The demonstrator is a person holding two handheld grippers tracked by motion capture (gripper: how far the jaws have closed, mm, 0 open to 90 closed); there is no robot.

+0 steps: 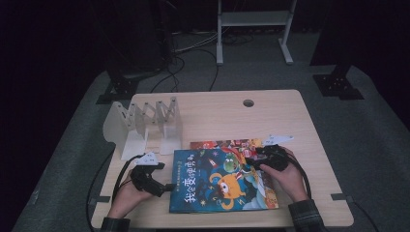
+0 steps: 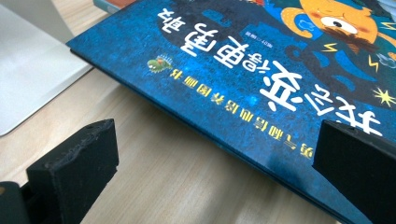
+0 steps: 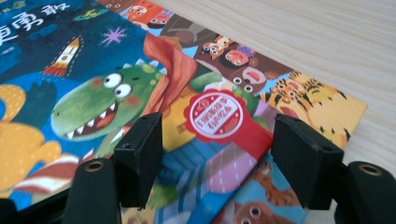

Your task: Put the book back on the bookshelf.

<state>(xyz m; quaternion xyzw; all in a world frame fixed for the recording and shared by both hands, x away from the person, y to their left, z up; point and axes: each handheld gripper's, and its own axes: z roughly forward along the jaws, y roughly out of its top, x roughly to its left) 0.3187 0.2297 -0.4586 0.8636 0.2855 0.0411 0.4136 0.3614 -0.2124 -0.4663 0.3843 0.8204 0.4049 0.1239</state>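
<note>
Item 1, blue picture book (image 1: 220, 181): lies flat on the near half of the wooden table (image 1: 270, 113), cover up, with Chinese title characters, an orange one-eyed monster and a green dinosaur. Its left edge is slightly raised off the tabletop in the left gripper view (image 2: 243, 84). It rests on top of item 2.

Item 2, second picture book (image 1: 227, 144): lies under the blue one, its top strip and right strip showing past the blue cover. In the right gripper view its cover (image 3: 308, 100) shows tigers and other cartoon animals and reaches out onto the bare table.

Item 3, left gripper (image 1: 167, 186): held in the person's left hand (image 1: 129, 193), just beside the left edge of the blue book. Jaws stand wide apart; one is over the bare wood, the other over the book's edge. Nothing is clamped.

Item 4, right gripper (image 1: 251, 163): held in the person's right hand (image 1: 289, 178), over the upper right part of the blue book, near the dinosaur and a red round seal (image 3: 219, 116). Jaws are at their narrowest setting, with a gap left between the pads; they hover above the cover and grip nothing.

Item 5, white folding book rack (image 1: 145, 125): stands on the table's far left, just beyond the books' upper left corner, its slots empty.
</note>
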